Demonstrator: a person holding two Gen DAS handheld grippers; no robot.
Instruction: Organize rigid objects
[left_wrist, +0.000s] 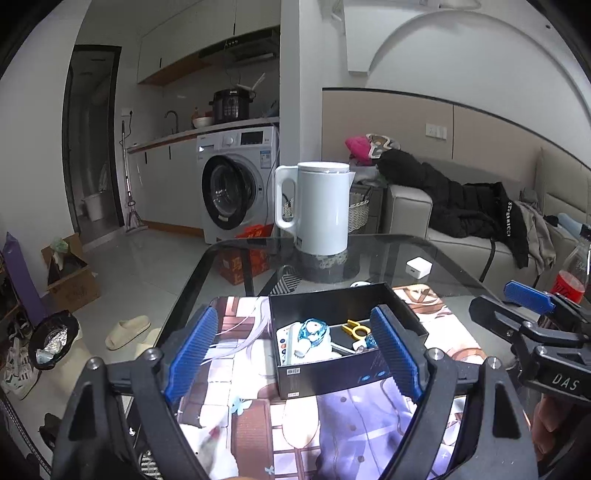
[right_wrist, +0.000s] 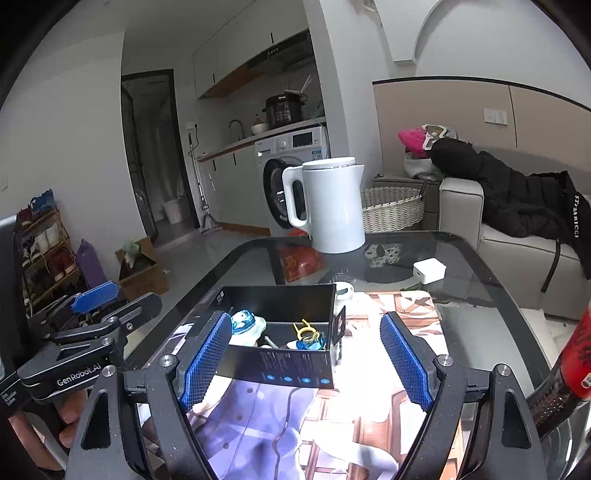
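Observation:
A black open box (left_wrist: 334, 374) (right_wrist: 291, 369) sits on a printed mat on the glass table. Inside it lie a blue-and-white figure (left_wrist: 313, 332) (right_wrist: 243, 322), a yellow clip (left_wrist: 355, 328) (right_wrist: 306, 328) and other small items. My left gripper (left_wrist: 295, 349) hovers above the mat just in front of the box, jaws open and empty. My right gripper (right_wrist: 304, 363) hangs over the mat near the box's front wall, also open with nothing between its blue pads (right_wrist: 406, 363). Each gripper shows at the edge of the other's view.
A white kettle (left_wrist: 320, 206) (right_wrist: 334, 205) stands at the table's far side. A white charger cube (left_wrist: 418, 266) (right_wrist: 428, 270) lies to its right. A red-labelled bottle (left_wrist: 570, 271) (right_wrist: 576, 363) stands at the right edge. A sofa with dark clothes lies beyond.

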